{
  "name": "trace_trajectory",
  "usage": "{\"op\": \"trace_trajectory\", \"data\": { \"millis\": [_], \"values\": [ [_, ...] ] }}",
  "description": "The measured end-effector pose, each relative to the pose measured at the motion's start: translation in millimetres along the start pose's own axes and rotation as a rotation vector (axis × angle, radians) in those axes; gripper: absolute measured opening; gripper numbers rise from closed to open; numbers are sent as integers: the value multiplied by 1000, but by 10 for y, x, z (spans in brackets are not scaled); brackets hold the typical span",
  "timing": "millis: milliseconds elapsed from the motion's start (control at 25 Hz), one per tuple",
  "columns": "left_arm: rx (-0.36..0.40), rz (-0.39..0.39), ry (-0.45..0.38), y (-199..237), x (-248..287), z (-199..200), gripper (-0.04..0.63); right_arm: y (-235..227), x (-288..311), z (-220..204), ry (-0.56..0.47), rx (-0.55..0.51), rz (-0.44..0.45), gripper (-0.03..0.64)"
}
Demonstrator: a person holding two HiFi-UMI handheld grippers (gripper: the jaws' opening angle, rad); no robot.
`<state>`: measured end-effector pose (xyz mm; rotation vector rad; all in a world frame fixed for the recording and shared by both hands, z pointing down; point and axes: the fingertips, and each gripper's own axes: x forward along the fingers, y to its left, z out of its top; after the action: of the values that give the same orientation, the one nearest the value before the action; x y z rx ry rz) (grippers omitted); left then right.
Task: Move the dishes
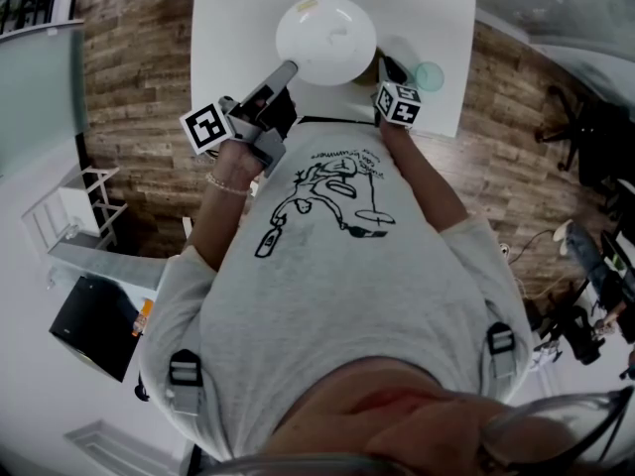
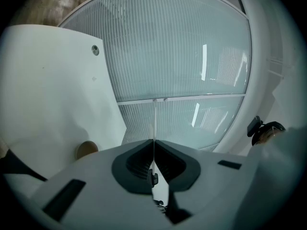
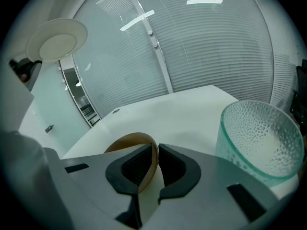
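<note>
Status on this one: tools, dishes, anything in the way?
Left tool shut on white plate, plate off the table. Right tool shut on tan bowl at its rim. Glass bowl close beside it.

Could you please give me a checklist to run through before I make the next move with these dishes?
1. Left hand-held gripper shut on the white plate's edge: ok.
2. Right hand-held gripper shut on the tan bowl's rim: ok.
3. Tan bowl lifted off the table: cannot tell.
4. Room between the right hand-held gripper and the glass bowl close beside it: cannot tell.
</note>
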<state>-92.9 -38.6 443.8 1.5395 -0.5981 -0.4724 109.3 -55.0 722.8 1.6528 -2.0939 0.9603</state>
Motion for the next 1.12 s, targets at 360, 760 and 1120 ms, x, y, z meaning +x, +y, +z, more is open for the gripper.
{"op": "trace_trajectory", "data": {
  "millis": [360, 760, 1120],
  "values": [
    [-6, -19, 8, -31, 21, 1, 8, 141, -95, 174, -45, -64, 4, 49],
    [-8, -29, 13, -30, 36, 6, 8, 169, -228, 318, -80, -77, 4, 55],
    [-9, -32, 13, 8, 44, 11, 9, 580, -666, 978, -224, -185, 93, 54]
  ]
}}
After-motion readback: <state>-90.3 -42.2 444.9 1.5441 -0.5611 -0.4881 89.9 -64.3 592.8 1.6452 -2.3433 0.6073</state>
